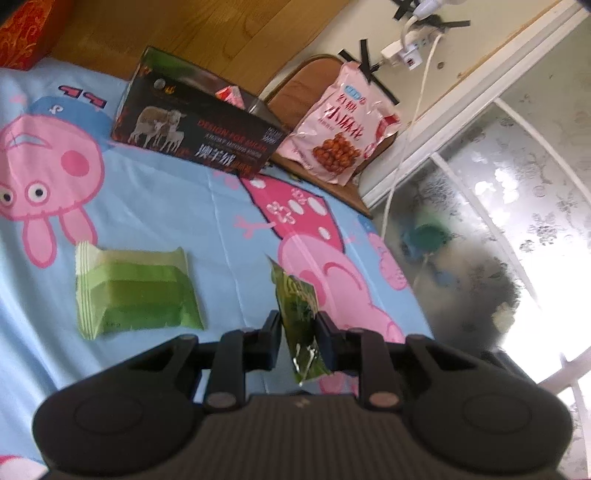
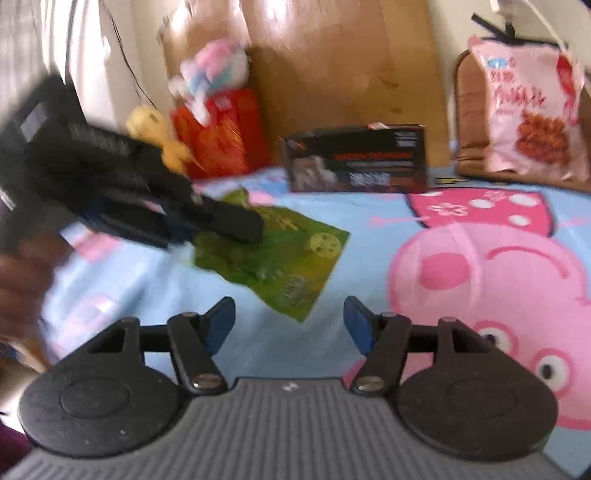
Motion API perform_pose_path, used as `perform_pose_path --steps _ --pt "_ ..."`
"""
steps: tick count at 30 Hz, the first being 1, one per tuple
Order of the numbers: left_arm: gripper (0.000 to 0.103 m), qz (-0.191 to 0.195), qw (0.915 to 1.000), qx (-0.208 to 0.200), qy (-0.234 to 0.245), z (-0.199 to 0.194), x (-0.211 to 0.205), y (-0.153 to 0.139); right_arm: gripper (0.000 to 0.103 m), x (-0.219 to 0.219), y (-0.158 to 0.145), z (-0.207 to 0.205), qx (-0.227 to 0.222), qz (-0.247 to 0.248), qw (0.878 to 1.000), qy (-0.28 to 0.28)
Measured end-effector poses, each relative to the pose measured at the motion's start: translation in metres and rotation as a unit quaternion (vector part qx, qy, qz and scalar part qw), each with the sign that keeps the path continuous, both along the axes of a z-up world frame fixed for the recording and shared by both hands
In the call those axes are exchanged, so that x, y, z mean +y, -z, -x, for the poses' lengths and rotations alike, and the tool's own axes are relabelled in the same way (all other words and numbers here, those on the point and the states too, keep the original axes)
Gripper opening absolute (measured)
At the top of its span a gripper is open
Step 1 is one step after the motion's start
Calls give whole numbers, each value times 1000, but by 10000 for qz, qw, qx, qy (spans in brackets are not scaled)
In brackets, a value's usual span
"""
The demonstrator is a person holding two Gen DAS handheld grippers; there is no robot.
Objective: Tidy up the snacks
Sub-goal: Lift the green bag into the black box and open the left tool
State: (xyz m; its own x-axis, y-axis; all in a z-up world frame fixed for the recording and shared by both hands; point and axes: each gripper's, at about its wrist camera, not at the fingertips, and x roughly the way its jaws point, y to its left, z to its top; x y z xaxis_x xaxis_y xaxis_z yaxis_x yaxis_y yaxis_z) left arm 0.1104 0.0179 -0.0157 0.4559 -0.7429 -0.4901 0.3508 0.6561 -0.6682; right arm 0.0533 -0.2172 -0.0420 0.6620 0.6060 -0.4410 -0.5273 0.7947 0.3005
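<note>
A: Where does the packet [image 1: 297, 314] sit?
B: Between the pads of the left gripper [image 1: 298, 332], edge-on, above the bed sheet [image 1: 192, 206]. To its left a wrapped cake [image 1: 135, 291] lies flat on the sheet.
A: And behind them?
B: The box [image 1: 195, 127] stands on the sheet, further back. To the right of the box, the big bag [image 1: 338, 125] leans on a chair [image 1: 295, 92].
A: The right gripper [image 2: 289, 325]?
B: It is before the packet, nothing between its jaws.

blurred: left tongs [image 2: 221, 221], plush toy [image 2: 214, 70] | cut off: red box [image 1: 22, 33]
</note>
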Motion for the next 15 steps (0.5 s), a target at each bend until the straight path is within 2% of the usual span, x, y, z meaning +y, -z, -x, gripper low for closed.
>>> perform_pose_path --steps 2,5,7,8,9,10,11,15 --pt "21 148 9998 -40 86 -1 5 -4 67 -14 -3 -3 227 -628 9973 -299" --pt "21 146 9997 -176 85 -2 9 -12 66 -31 -6 -12 430 -1308 9896 -411" --pt "20 135 9995 -248 105 -5 10 -16 54 -39 -7 -19 583 -1700 9828 -429" --pt "20 74 9995 -314 63 -8 10 -19 34 -40 -8 -23 677 -1823 9798 -464" --pt "20 8 9993 -376 42 -11 10 -23 18 -40 -9 -30 789 -1878 9779 -480" --pt "20 -18 9992 -404 49 -18 11 -26 10 -38 -10 -38 827 -1787 9797 -388" --pt "20 -56 9990 -444 19 -24 11 -30 7 -36 -12 -43 792 -1694 9818 -341" --pt "21 -385 9961 -769 -180 -62 8 -52 7 -27 -28 -72 527 -1502 9872 -139"
